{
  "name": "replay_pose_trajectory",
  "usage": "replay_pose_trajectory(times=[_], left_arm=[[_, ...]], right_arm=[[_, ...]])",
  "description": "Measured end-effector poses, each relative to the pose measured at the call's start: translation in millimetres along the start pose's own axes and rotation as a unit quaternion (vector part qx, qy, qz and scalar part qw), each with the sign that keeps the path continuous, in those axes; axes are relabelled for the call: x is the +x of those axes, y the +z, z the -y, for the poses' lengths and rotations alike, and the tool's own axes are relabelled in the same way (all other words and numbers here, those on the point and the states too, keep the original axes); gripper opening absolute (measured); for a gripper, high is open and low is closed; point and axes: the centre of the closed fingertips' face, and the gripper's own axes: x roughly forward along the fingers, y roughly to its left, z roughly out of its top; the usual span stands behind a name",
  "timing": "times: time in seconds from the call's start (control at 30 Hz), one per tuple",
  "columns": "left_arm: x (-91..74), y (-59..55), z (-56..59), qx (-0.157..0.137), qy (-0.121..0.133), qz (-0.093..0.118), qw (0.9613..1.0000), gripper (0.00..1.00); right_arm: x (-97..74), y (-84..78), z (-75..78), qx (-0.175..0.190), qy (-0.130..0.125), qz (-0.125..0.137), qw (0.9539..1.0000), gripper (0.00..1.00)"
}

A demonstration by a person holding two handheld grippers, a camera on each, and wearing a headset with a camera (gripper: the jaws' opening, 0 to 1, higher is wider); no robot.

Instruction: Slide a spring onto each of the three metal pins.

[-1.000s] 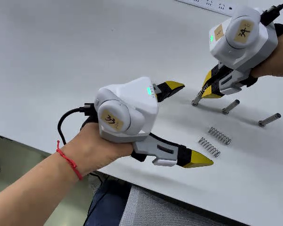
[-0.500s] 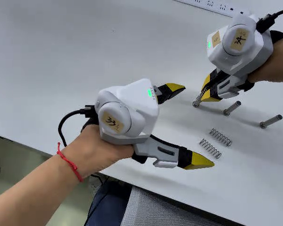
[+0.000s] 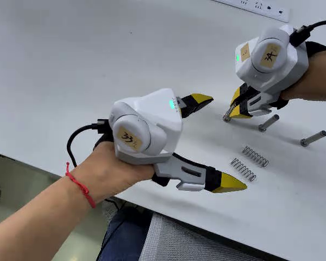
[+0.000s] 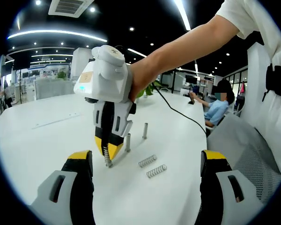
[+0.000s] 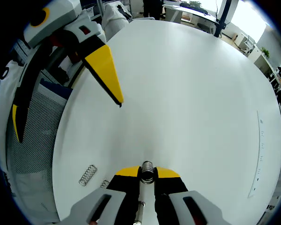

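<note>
**Left tool.** Nearest me, my white left tool [image 3: 226,142] with yellow-tipped black jaws hangs over the near edge of the plain white worktop [image 3: 70,65]. Its jaws are spread wide and hold nothing.

**Loose springs.** At 4 o'clock from it, just past the lower jaw, two small coiled steel-wire springs lie flat on the worktop. The nearer loose spring [image 3: 242,169] and the farther loose spring [image 3: 255,156] lie side by side, apart and untouched.

**Right tool.** At 1 o'clock, my right tool [image 3: 233,113] has its jaws closed across the coils of the gripped spring [image 5: 147,171]. It points down at the first pin [image 3: 226,117], a short grey metal post. The coils appear to be around that pin, but I cannot tell how far down.

**Bare pins.** The second pin [image 3: 268,123] stands at 3 o'clock from the right tool and the third pin [image 3: 313,138] beyond it at 4 o'clock. Both are bare.

**Handling, my judgement.**
- The springs look light, thin and springy, so they are likely to roll or flick away if nipped at the ends.
- I would grip one gently across the coils near one end, leaving the bore and the other end free.
- The pins look stiff but free-standing, so a sideways push could topple one.
</note>
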Motion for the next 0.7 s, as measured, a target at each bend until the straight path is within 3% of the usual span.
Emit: replay_pose_trajectory(times=[0.7], left_arm=[[-0.7,-1.2,-0.5,0.000,0.001,-0.002,1.0000,0.94]], right_arm=[[7.3,-0.9,1.5,0.010,0.001,0.003,0.9999,0.08]])
